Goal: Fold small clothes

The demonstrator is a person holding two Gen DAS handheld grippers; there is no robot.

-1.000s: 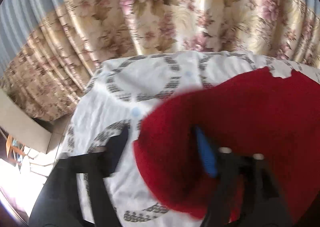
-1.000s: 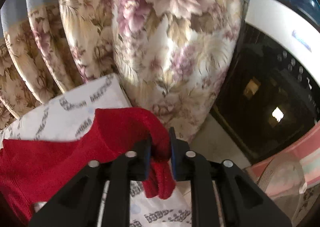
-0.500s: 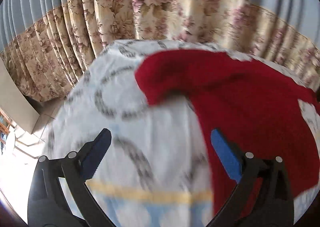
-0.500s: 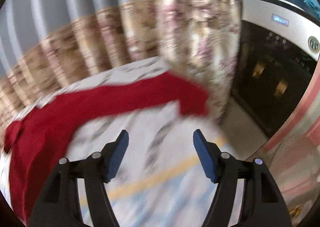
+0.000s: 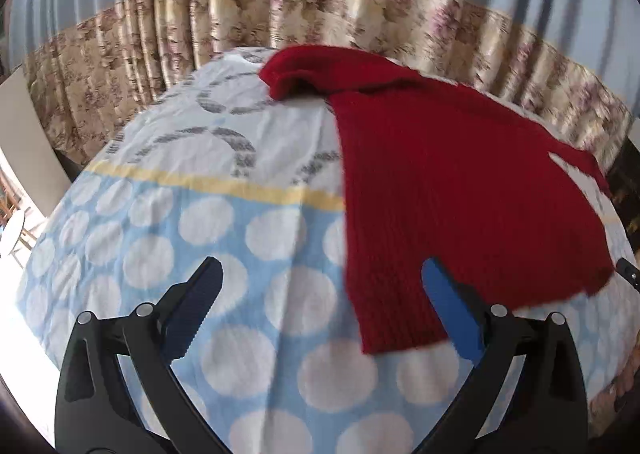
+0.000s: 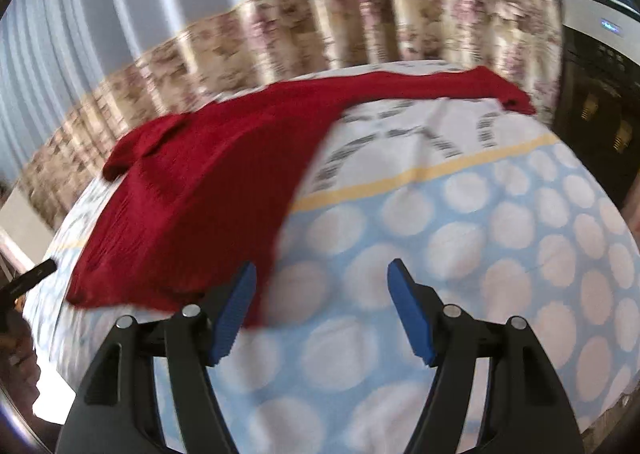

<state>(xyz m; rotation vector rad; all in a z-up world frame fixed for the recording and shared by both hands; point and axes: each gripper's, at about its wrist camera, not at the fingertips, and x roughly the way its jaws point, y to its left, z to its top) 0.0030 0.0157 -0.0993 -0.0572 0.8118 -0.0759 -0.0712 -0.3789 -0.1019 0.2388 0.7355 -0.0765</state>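
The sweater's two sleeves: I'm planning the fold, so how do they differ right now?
The left sleeve is bunched, its cuff curled under near the far edge of the cloth-covered table; the right sleeve lies stretched out long. Both belong to the red sweater, and neither is held.

Count: one red ribbed knit sweater (image 5: pixel 448 182); one blue-and-white dotted cotton bedsheet (image 5: pixel 224 238); one floral-bordered grey curtain (image 5: pixel 224 10); two grippers.

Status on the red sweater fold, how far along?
Done: red sweater lies spread flat on the dotted sheet, sleeves stretched out. In hand: nothing; left gripper and right gripper are both open and empty. Left: every fold, none is made yet.
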